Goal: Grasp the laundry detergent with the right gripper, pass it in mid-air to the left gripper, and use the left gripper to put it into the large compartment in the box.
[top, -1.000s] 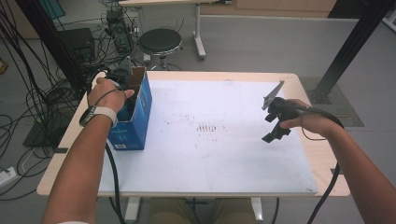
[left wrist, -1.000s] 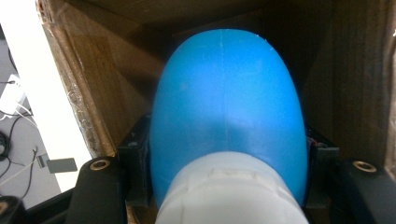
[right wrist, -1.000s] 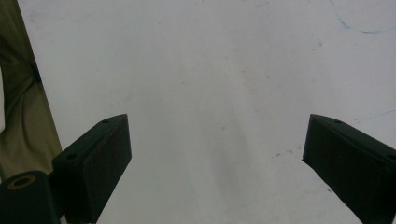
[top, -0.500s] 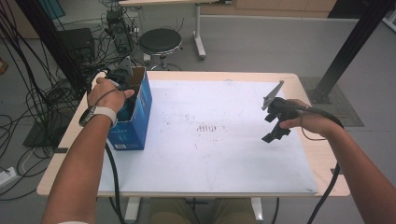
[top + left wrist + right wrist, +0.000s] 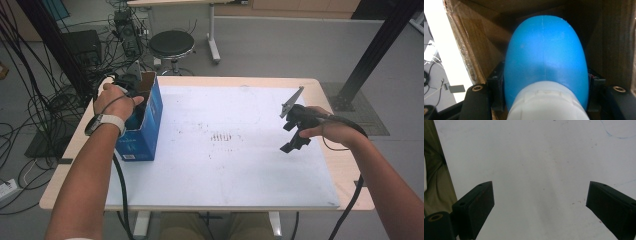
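My right gripper (image 5: 296, 134), mid-right in the high view, hovers over the white mat (image 5: 240, 165), jaws wide apart, nothing between. Farther, upper left, my left gripper (image 5: 131, 82) inside the box (image 5: 145, 135) clamps a blue bulb (image 5: 545, 62).

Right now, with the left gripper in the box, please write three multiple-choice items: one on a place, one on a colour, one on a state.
1. Where does the blue box stand?
A. left part of the table
B. right part
C. on the stool

2. What colour is the rounded thing in the left gripper?
A. red
B. blue with a white end
C. green

3. How do the jaws of the right gripper stand?
A. shut on a pen
B. shut, empty
C. open, empty

Key: 1 A, high view shows it near the left edge. 2 B, left gripper view shows it. 3 C, bare white surface lies between them.
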